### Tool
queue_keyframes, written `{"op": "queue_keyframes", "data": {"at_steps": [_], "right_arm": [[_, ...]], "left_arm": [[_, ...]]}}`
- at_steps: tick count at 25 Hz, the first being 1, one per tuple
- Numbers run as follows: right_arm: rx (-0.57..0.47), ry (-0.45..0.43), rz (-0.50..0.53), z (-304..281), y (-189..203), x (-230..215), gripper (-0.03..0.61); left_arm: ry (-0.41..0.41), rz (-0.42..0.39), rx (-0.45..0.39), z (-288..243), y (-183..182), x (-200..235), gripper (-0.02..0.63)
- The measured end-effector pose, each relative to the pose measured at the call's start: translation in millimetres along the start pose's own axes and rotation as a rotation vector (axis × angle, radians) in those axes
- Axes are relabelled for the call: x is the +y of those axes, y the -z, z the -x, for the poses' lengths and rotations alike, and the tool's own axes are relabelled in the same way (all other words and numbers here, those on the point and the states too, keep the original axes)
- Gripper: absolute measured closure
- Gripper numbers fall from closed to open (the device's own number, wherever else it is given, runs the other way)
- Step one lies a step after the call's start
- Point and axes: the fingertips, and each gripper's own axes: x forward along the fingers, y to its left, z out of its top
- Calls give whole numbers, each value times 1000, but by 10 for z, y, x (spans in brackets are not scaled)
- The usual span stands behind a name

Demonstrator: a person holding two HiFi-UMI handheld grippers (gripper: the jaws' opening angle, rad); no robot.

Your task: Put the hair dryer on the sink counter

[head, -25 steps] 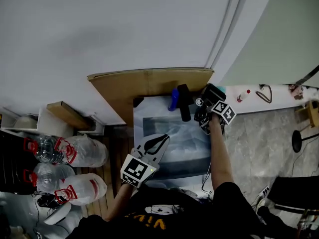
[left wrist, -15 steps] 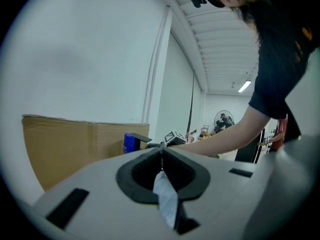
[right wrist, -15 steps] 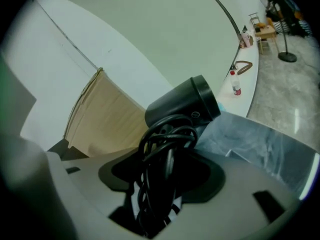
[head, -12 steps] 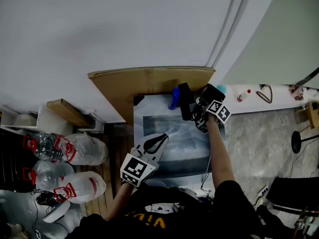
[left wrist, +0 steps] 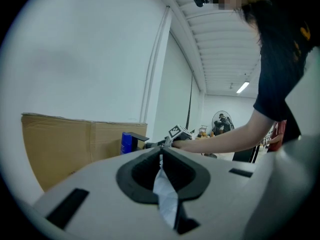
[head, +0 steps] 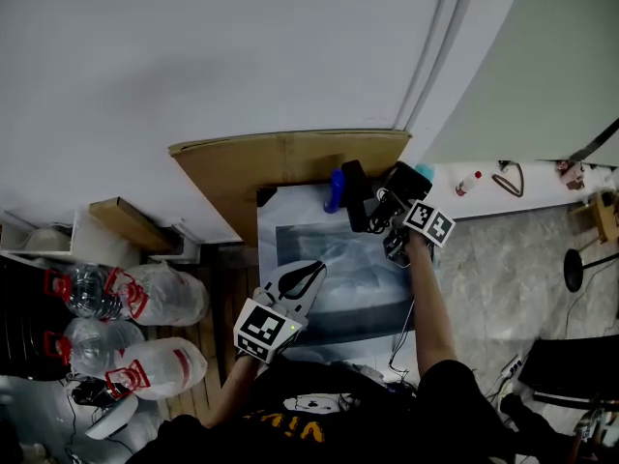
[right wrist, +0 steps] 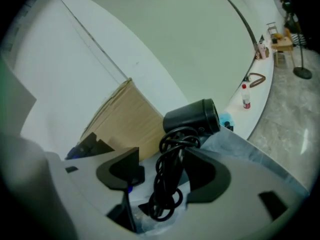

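The black hair dryer [head: 401, 184] [right wrist: 192, 116], its cord coiled round the handle, lies at the back right corner of the plastic-covered sink counter [head: 290, 211]. My right gripper [head: 389, 213] [right wrist: 165, 159] sits around the corded handle with its jaws opening. The left pad stands clear of the cord and the right pad is close beside it. My left gripper [head: 314, 271] [left wrist: 161, 154] hovers shut over the counter's front left, holding nothing.
A blue bottle [head: 334, 191] and a black faucet-like piece [head: 355, 196] stand at the counter's back, in front of a cardboard sheet [head: 280, 158]. Large water bottles [head: 145, 293] lie on the floor at left. A white ledge [head: 503, 196] with a small bottle [head: 471, 184] runs to the right.
The right gripper's jaws have spread wider around the hair dryer's handle, and the hand has drawn back slightly to the right. The left gripper has stayed in place.
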Motion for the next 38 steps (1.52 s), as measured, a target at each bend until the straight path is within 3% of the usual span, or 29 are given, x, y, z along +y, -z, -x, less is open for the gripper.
{"op": "queue_keyframes", "data": {"at_steps": [9,15,25,31,38], "right_arm": [[-18,-230,119,822,153,594,316],[-14,-338,192,1432,508,898,368],[14,-375,216,2052,1157,1089,411],[57,-391,227,2274,1469,1093,446],[60,-430,314,2613,1517,1101,476]], "left_arm": [[25,5,4,35,86,-34,592],[65,9,19,45,229,-111,592],[154,25,77,51,496,-449,592],[132,29,76,90,509,-553,591],[51,41,47,187,426,-732,591]]}}
